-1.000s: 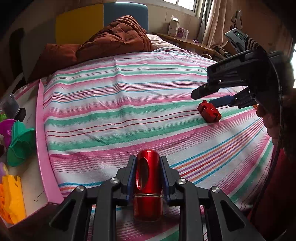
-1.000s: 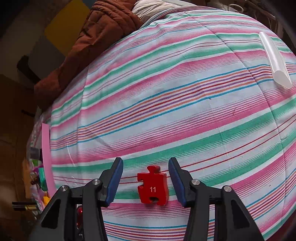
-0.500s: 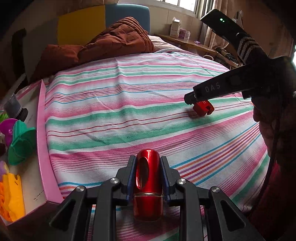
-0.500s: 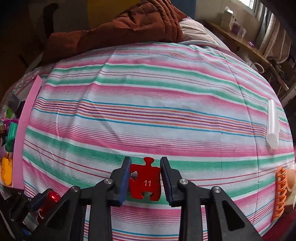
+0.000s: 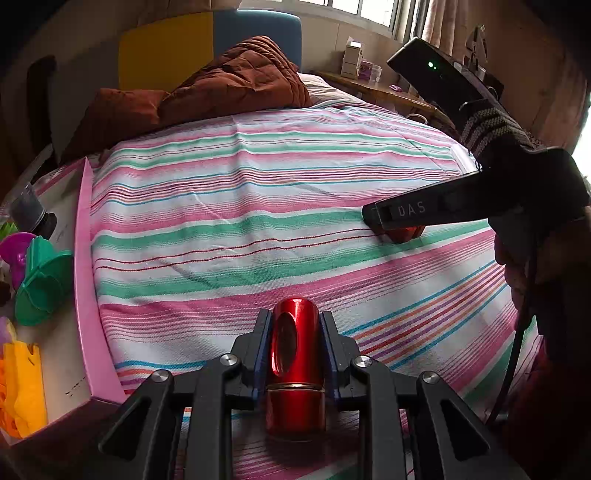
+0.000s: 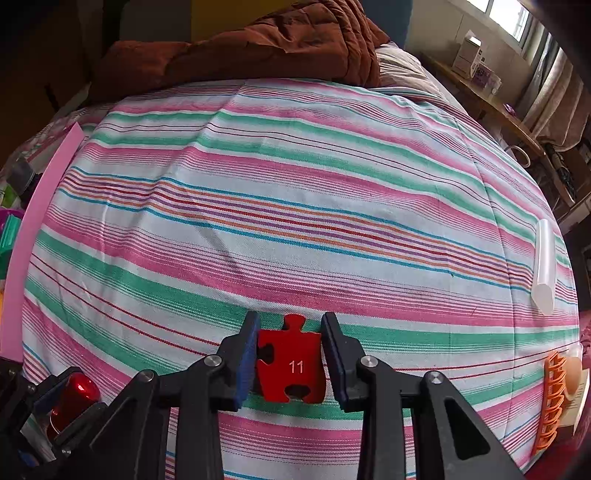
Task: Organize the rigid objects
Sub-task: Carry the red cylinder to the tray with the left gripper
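The right gripper (image 6: 289,363) has been swung over the red puzzle piece (image 6: 291,365) (marked 11) and its jaws have just been closing; the piece, flat on the striped sheet (image 6: 295,221), is now pinched between the pads, so lifting seems next; the left gripper (image 5: 295,354) is kept clamped on a red metal cylinder (image 5: 295,369); the pink box (image 5: 86,295) beside it is cut off.

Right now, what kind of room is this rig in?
Most likely a bedroom: the work surface is a bed with a striped sheet, a brown quilt bunched at its head, and a curtained window behind.
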A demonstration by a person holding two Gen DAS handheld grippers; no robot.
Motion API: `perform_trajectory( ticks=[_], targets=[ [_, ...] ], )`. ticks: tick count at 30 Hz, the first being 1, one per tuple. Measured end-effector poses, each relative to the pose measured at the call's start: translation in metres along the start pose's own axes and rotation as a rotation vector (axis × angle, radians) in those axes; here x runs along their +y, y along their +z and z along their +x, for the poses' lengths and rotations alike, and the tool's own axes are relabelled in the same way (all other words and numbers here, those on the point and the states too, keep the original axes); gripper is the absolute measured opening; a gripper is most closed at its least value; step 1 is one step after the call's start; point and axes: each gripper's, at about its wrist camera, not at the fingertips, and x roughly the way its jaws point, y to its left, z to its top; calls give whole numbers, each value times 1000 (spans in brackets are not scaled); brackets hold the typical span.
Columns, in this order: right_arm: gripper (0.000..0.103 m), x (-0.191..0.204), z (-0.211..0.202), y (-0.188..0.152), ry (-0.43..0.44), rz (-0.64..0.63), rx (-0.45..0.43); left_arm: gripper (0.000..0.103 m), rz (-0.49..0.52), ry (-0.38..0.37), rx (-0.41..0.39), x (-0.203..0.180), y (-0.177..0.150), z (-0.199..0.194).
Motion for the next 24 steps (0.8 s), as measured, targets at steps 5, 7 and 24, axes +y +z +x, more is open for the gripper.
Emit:
perform_trajectory(
  ticks=[5,7,24],
  targets=[
    [31,9,0,1,-29,-53,-4,26,-6,0,1,0,0,0],
    [31,9,0,1,-30,-55,-2,25,-15,-3,6,0,1,-1],
    [31,12,-1,0,-23,-47,-13,25,-28,-47,-20,-3,2,-26]
  ],
)
